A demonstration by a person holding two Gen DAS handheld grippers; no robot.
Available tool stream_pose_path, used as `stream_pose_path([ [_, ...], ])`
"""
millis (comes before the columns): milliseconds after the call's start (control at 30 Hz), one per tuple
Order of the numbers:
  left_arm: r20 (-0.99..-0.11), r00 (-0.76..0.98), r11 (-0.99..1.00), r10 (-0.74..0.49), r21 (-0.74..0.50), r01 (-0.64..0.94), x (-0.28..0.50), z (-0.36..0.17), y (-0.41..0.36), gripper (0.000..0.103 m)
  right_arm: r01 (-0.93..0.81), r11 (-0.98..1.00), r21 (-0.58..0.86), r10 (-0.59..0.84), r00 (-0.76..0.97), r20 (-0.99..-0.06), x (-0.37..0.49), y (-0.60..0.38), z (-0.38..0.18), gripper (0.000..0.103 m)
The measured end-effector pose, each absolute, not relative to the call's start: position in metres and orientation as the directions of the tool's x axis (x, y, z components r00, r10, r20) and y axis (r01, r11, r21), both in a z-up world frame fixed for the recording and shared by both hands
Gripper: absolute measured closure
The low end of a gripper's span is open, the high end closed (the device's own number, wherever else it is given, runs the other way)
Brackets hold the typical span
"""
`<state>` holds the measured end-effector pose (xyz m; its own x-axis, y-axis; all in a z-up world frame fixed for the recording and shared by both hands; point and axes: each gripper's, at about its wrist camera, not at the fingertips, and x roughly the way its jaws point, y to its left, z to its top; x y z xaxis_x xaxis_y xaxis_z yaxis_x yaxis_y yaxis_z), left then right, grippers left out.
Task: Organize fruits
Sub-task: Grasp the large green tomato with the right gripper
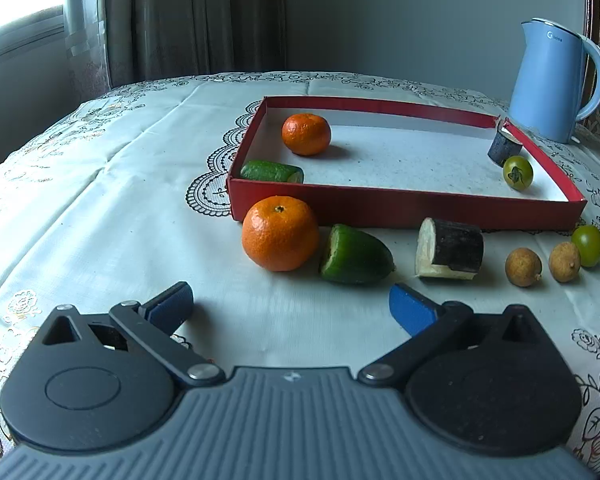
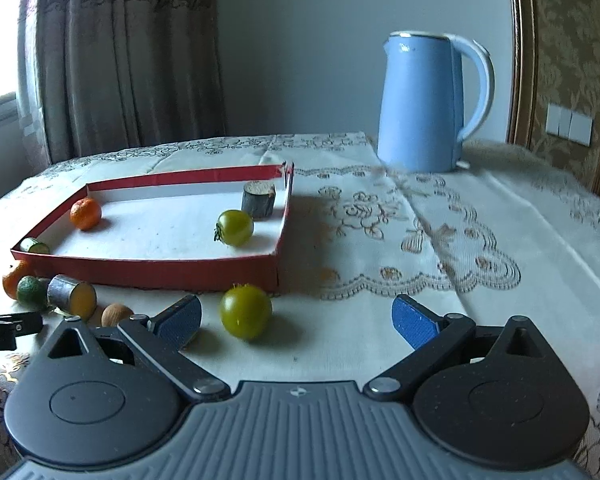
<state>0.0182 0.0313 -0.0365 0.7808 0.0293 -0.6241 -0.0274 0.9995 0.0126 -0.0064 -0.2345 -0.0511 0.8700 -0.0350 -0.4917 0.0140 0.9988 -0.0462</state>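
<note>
Left wrist view: left claw point(image 1: 291, 308) is hovering wide open, empty; the orange point(image 1: 280, 233) is sitting just ahead, slightly left, against the red tray point(image 1: 404, 204); right wrist view: right claw point(image 2: 296, 318) is gaping, green tomato point(image 2: 245, 311) resting between its fingers, nearer the left one.

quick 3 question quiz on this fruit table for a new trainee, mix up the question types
1. True or false: the shallow red cardboard tray already holds a green tomato.
2. How many small round brown longans lie on the white lace tablecloth?
3. Which is nearest the open left gripper: A the cut green cucumber end, B the pale blue electric kettle, C the orange mandarin inside the tray?

Key: 1 true; 2 two; 3 A.
</note>
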Motion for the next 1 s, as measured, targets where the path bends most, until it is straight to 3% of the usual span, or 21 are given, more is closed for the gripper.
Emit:
stream_pose_path([
  [200,-0.624,0.781,1.0,0.029,0.013,-0.028,0.018,-0.037,0.031,0.0,-0.022,0.998,-0.051,-0.007,0.86,-0.51,0.008,-0.225,-0.053,0.015],
  [267,-0.624,0.781,1.0,0.03,0.013,-0.028,0.018,-0.037,0.031,0.0,-0.025,0.998,-0.065,-0.012,0.858,-0.514,0.012,-0.22,-0.053,0.033],
  [367,-0.624,0.781,1.0,0.029,0.013,-0.028,0.018,-0.036,0.031,0.0,-0.04,0.998,-0.053,0.006,0.845,-0.535,0.022,-0.216,-0.055,0.041],
  [600,-0.624,0.781,1.0,0.03,0.013,-0.028,0.018,-0.037,0.031,0.0,-0.055,0.997,-0.059,0.012,0.827,-0.562,0.031,-0.207,-0.063,0.05],
  [667,-0.624,0.781,1.0,0.03,0.012,-0.028,0.018,-0.037,0.031,0.0,-0.058,0.996,-0.067,0.009,0.823,-0.568,0.033,-0.205,-0.064,0.058],
  [833,-0.624,0.781,1.0,0.03,0.013,-0.028,0.018,-0.037,0.031,0.0,-0.044,0.998,-0.05,0.006,0.808,-0.59,0.037,-0.208,-0.07,0.065],
  [1000,-0.623,0.781,1.0,0.03,0.013,-0.028,0.018,-0.037,0.031,0.0,-0.04,0.997,-0.063,-0.004,0.811,-0.585,0.036,-0.207,-0.071,0.068],
])
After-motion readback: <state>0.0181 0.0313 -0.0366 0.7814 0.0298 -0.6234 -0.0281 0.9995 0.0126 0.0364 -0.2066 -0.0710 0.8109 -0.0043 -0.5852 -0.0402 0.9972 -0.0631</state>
